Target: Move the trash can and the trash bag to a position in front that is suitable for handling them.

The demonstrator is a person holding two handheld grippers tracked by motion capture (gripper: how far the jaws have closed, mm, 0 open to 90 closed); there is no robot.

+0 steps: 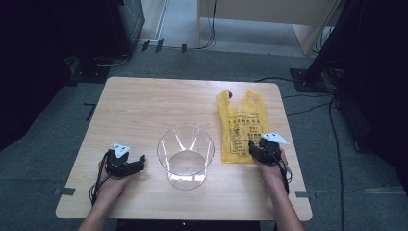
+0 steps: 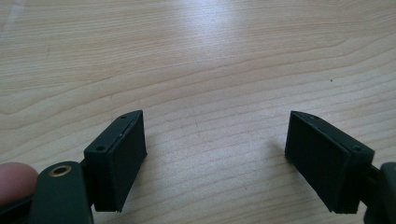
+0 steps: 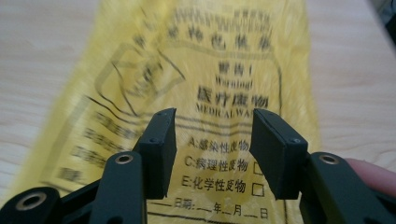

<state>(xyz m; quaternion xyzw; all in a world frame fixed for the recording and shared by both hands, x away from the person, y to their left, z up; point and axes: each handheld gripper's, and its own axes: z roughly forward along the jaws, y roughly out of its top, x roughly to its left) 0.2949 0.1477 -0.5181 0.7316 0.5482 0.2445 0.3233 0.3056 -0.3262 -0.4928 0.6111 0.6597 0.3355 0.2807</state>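
Note:
A yellow plastic bag (image 1: 240, 126) with black print lies flat on the right half of the wooden table (image 1: 144, 106). My right gripper (image 1: 256, 147) hovers over the bag's near end, and in the right gripper view the bag (image 3: 154, 60) spreads out under the gripper (image 3: 212, 149), whose jaws stand partly apart with nothing pinched between them. A clear plastic bin (image 1: 185, 155) stands upright at the middle front. My left gripper (image 1: 136, 162) rests on the table left of the bin, open, with bare wood (image 2: 201, 70) between its fingers (image 2: 116, 163).
Past the table's far edge I see grey carpet, cables and black stands (image 1: 308, 72). A pale wooden cabinet (image 1: 269, 14) is at the back. Bare wood lies behind the bin and at the left.

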